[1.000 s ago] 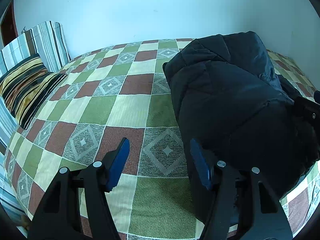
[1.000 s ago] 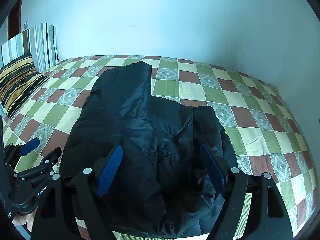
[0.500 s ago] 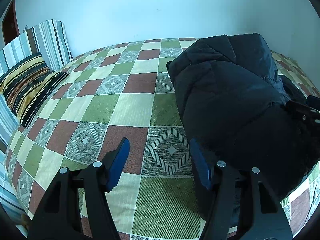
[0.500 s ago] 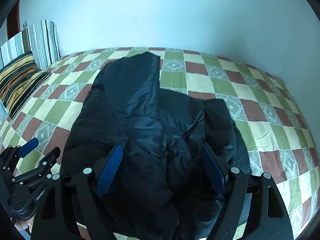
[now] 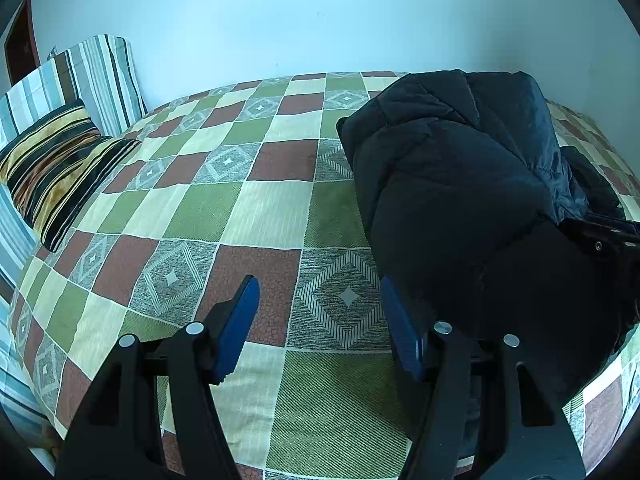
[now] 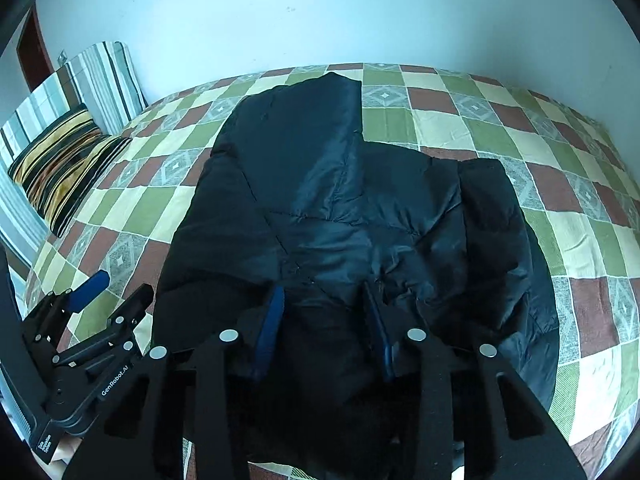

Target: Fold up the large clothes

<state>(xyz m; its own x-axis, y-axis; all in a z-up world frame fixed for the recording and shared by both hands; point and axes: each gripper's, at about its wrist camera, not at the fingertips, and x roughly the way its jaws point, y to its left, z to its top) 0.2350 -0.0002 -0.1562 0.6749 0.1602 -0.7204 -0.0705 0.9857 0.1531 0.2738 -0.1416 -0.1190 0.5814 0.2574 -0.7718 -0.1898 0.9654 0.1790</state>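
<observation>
Left wrist view, going left to right: striped pillows [image 5: 60, 152] at the head end, bare checked bedspread [image 5: 208, 216] mid-frame, black padded jacket [image 5: 460, 200] bunched on the right of the bed. Left gripper [image 5: 320, 320] sits about half open over bare bedspread just beside the jacket's near-left edge, nothing between the pads. Right wrist view: left gripper [image 6: 104, 292] shows low left, clear of the fabric; jacket [image 6: 340, 200] fills the centre, hood or collar end pointing to the far wall, one side already lapped over. Right gripper [image 6: 324, 324] has its jaws just closing, now narrow, with a ridge of jacket fabric between the pads near the bottom hem; pads look like they bite it, though dark cloth makes contact hard to confirm. My call: finish the pinch before lifting, grab through all layers, not just the slippery shell. Bring the left in to take the matching hem corner so the fold rises level. Puffy fill will spring back, so press after laying.
</observation>
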